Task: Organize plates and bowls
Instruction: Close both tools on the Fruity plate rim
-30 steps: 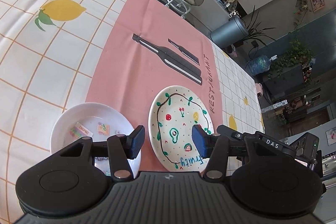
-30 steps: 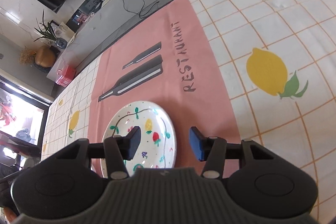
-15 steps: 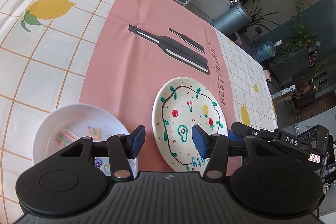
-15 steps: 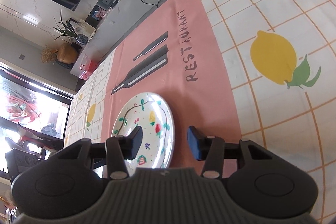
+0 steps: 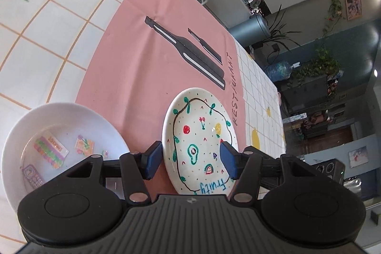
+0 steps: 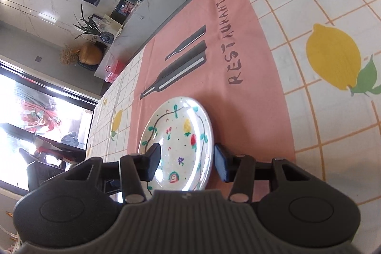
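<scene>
Left wrist view: tablecloth (image 5: pixel 147 44) spans ahead; white bowl (image 5: pixel 64 125) left of left gripper (image 5: pixel 189 160); painted plate (image 5: pixel 198 142) between its jaws, just widening, untouched. Right gripper (image 6: pixel 187 160) apart, straddling plate rim. Advice: lower squarely, close on rim, lift level

Each gripper is showing a ribbed dark-grey housing flanked by two round black discs. The left gripper (image 5: pixel 190 160) and right gripper (image 6: pixel 187 162) are carrying blue pads on black linkages with silver screws.
</scene>
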A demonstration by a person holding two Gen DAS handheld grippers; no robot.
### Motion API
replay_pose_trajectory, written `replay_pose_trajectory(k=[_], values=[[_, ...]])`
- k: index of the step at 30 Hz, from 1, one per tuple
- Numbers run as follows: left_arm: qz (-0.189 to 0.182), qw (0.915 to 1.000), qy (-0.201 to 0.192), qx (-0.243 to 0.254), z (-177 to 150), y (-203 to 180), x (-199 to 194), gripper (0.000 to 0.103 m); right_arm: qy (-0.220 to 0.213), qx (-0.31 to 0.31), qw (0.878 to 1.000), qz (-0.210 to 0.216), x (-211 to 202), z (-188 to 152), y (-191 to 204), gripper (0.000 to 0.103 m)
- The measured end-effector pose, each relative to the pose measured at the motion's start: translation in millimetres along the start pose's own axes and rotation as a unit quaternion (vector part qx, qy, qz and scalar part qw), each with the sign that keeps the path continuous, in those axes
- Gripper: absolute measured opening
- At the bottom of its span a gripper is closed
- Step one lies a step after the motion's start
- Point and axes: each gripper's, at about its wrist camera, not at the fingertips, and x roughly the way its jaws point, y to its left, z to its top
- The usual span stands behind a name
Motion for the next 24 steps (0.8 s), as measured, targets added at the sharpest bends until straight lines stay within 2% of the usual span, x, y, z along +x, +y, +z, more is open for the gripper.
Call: replay_pose_trajectory(k=[2,3,5,6,7,13,21,24], values=[[-0.009,0.9996,-0.001,-0.028,2,7,-1,0.061,-0.002,0.009,1.000,0.003,0,-1,-3,0.044],[-0.007,0.9994,0.000,-0.034,2,9,-1,0.055,-0.003,0.013,1.000,-0.002,0,-1,-4,0.041],[-0.008,0.9995,-0.001,-0.031,1,10,-1,0.050,-0.004,0.014,1.000,-0.013,0,-1,-4,0.028],[-0.012,0.9995,-0.002,-0.029,1,10,-1,0.046,-0.004,0.011,1.000,-0.020,0,-1,-4,0.025],[-0.015,0.9994,-0.004,-0.031,0,11,-1,0.045,-0.005,0.007,1.000,-0.024,0,-2,-3,0.021],[-0.015,0.9991,-0.011,-0.038,-2,14,-1,0.036,-0.009,-0.029,0.999,-0.036,-1,-5,1,0.017],[0.005,0.9997,-0.021,-0.015,-6,8,-3,0.015,-0.012,-0.007,1.000,-0.025,-5,-5,-10,0.014],[-0.005,0.9996,-0.026,-0.012,-7,4,-4,0.014,-0.014,-0.001,1.000,-0.024,-6,-5,-12,0.014]])
